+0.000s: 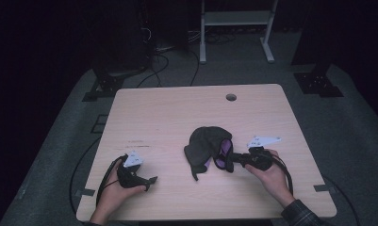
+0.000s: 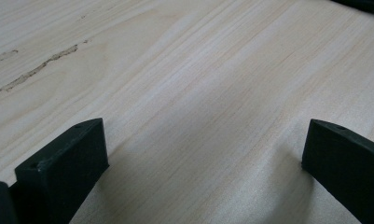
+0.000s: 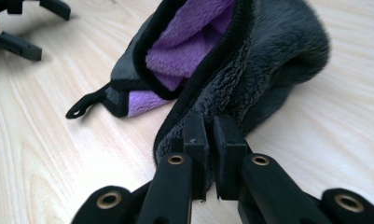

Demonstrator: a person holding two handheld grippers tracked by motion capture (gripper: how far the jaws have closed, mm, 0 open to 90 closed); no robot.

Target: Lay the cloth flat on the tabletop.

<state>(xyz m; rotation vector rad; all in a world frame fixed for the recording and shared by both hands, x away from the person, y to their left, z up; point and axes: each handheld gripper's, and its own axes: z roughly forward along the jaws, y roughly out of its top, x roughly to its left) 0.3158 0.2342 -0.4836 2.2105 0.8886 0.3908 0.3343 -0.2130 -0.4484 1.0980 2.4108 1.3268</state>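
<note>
The hat [image 3: 250,70] runs past the top edge in the right gripper view; its clamped hem lies hidden between the fingers [image 3: 196,140].

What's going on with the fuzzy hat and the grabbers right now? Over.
Right gripper jaws shut on the dark fleece hat, at its rim. Left gripper jaws open, holding nothing, low over the table. Nothing in the way.

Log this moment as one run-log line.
right gripper: shut on hat rim | hat: grey fleece, purple lining, on table | left gripper: open, over bare wood, apart from hat
</note>
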